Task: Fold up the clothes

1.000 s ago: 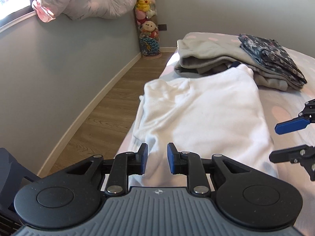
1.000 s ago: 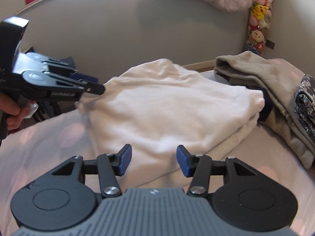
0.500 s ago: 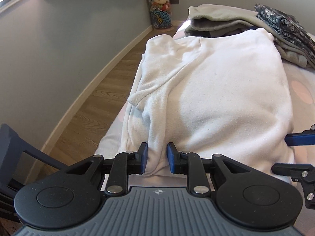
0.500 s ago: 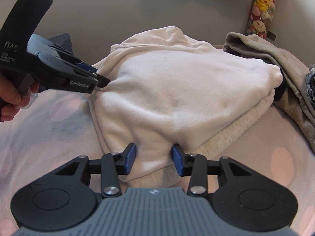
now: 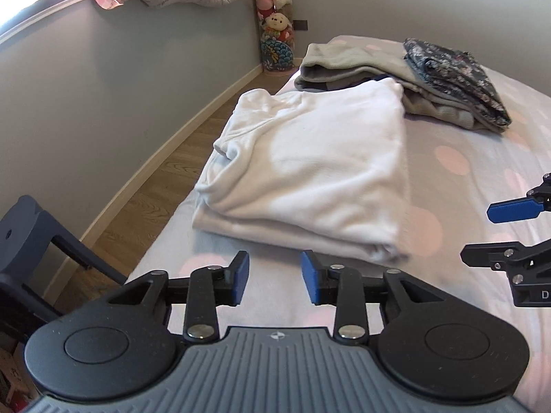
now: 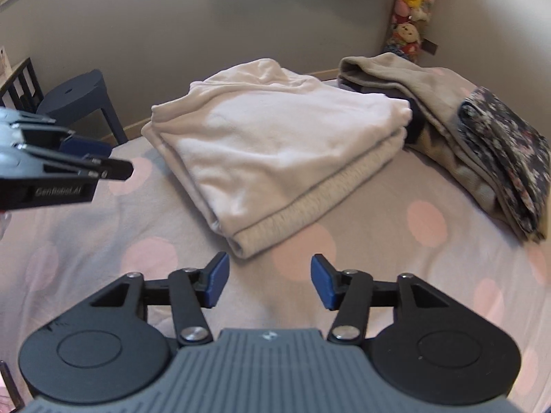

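Note:
A white fleece garment (image 5: 310,168) (image 6: 275,144) lies folded flat on the bed, its ribbed hem toward the near right. My left gripper (image 5: 274,277) hovers just short of its near edge, open, with nothing between the fingers. My right gripper (image 6: 268,280) hangs open a little in front of the garment's near corner, also holding nothing. Each gripper shows at the side of the other's view: the right gripper (image 5: 482,232) at the right edge, the left gripper (image 6: 113,161) at the left edge. Behind the white garment lie a folded beige garment (image 5: 347,65) (image 6: 396,75) and a dark floral one (image 5: 458,79) (image 6: 506,148).
The bed sheet (image 5: 465,179) (image 6: 378,241) is grey with pink dots. A dark blue stool (image 5: 27,237) (image 6: 79,99) stands beside the bed on the wooden floor (image 5: 162,186). Stuffed toys (image 5: 275,20) stack in the far corner; a grey wall runs along the bed's left side.
Both grippers closed in on the white garment's near edge, then let go, opened wider and drew back. The garment now lies flat and apart from both.

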Motion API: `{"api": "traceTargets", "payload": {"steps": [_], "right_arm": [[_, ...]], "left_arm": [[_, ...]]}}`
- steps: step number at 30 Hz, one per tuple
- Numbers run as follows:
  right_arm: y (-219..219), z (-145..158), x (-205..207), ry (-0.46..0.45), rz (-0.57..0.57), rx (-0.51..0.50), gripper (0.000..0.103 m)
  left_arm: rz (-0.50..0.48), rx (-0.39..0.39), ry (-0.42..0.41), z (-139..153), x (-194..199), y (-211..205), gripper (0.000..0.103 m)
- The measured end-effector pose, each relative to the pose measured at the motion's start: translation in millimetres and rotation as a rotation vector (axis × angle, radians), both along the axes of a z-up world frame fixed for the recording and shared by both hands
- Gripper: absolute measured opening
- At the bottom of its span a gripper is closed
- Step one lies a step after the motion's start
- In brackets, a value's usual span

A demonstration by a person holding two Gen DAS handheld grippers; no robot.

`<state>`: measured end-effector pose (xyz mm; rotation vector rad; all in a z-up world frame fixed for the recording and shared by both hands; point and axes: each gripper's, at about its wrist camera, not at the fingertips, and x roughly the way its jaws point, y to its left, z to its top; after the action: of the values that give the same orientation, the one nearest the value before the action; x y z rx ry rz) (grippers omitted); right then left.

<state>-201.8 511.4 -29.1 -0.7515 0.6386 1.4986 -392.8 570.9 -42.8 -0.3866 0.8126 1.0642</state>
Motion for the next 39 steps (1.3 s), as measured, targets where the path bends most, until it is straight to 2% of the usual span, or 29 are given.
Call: {"api": "traceTargets", "payload": {"steps": [3,10,17,24,39], "right_arm": [[-25.2,8.3,-2.1,0.002,-0.035,0.022,0.063],[-76.2,19.8,-4.4,0.011,-0.107,0.061,0.063],[-106.9,16.5,-4.3,0.005,-0.178,0.081,0.063],[-120.1,12.9,-0.7,0.036,-0.23,0.083,0.063],[-125.1,19.7,14.2,0.04,-0.321,0.109,0.063]], "left_arm": [[0.038,0.011,-0.039,8.5,-0.8,-26.7,0.046],[0.097,0.043,-0.071,15.1,4.8,-80.8,0.052],[0.162,0.045,-0.121,14.3,1.4,-111.4,0.053],[0.204,0.044,-0.124,5.0,-0.9,-125.3,0.056],[0.201,0.075,-0.119,11.6,18.8,-125.6,0.059]]}}
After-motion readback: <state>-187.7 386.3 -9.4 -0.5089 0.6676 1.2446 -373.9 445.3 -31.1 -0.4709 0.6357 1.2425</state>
